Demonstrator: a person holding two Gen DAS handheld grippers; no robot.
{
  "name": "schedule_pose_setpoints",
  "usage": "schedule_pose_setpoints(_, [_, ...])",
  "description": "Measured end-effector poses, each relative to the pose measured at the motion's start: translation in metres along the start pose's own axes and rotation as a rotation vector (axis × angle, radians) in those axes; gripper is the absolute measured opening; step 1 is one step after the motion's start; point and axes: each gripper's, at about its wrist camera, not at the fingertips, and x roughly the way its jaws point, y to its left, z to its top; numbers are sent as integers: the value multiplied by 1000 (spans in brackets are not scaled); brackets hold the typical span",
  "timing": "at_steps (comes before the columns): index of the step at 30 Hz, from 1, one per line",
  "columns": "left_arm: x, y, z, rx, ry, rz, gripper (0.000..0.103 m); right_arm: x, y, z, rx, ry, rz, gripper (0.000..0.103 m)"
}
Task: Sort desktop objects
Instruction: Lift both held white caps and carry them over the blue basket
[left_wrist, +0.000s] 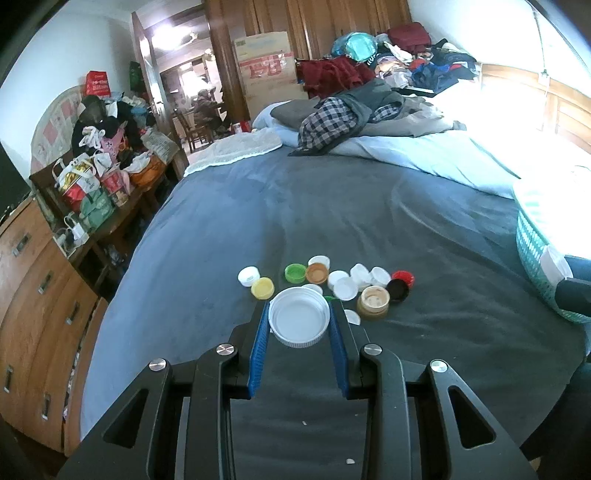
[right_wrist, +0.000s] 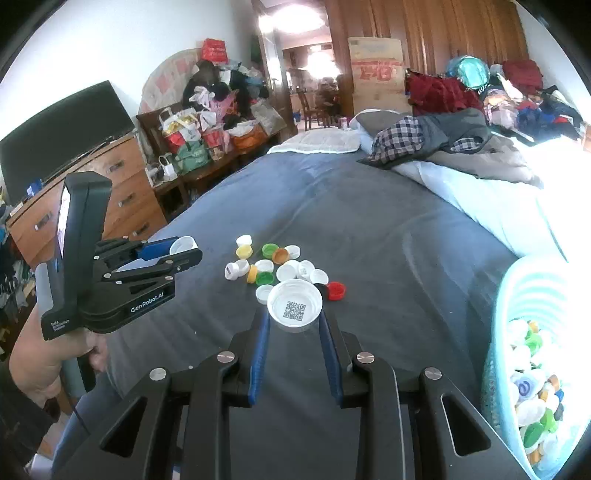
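Observation:
My left gripper is shut on a large white cap, held above the dark blue bedspread. My right gripper is shut on a white cap with a QR code inside. Beyond both lies a cluster of loose bottle caps, white, green, yellow, orange, red and black; it also shows in the right wrist view. The left gripper with its white cap appears at the left of the right wrist view.
A teal basket holding several caps stands at the right; its wall also shows in the left wrist view. Bedding and clothes are piled at the far end of the bed. A wooden dresser stands left of the bed.

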Motion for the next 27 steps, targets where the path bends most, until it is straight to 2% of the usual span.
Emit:
schedule_pose_setpoints(9, [-8,-17,2,13,2,-24,27,-15,-10,-10,29,-7,-3,30])
schedule_pose_setpoints(11, [-9,-18,4,-4,5,-59,27,-18,-11,-12,34,-11,-3,30])
schedule_pose_setpoints(17, [-15,-15,10,-125,7,-251,27,-29,-18,-16,60,-21,-7,30])
schedule_pose_setpoints(21, [-17,-22,14,-145,17,-304,27,-35,-26,-22,79,-26,-13,30])
schedule_pose_setpoints(27, [-26,-53,25,-93,22,-350,27,-49,-45,-28,111,-43,-34,30])
